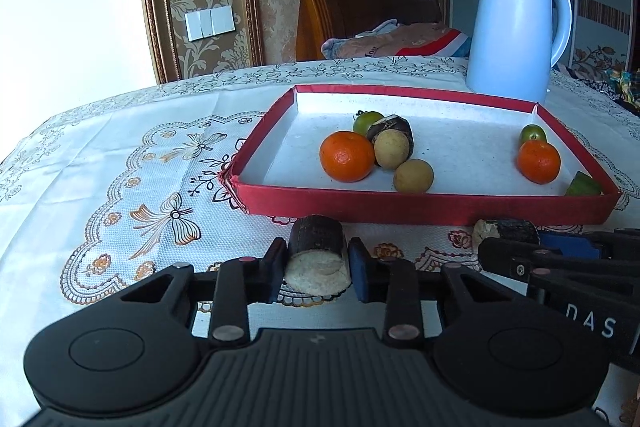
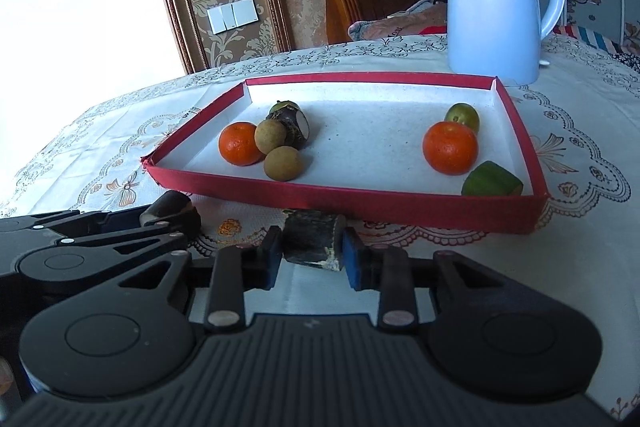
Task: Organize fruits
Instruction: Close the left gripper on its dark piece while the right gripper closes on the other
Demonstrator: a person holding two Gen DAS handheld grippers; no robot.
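Each gripper pinches a dark cane piece — the left gripper (image 1: 318, 263) holds one cane chunk (image 1: 318, 255), the right gripper (image 2: 311, 253) another (image 2: 312, 241). Both hang just before the red tray's (image 1: 420, 205) near edge — the tray lies straight ahead, equally near both.

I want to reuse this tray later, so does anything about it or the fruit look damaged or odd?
Yes: the red tray has a split, frayed near-left corner, where the walls gape apart. Otherwise the fruit inside looks whole, and two dark cut sugarcane pieces sit outside it, one in the left gripper, one in the right gripper.
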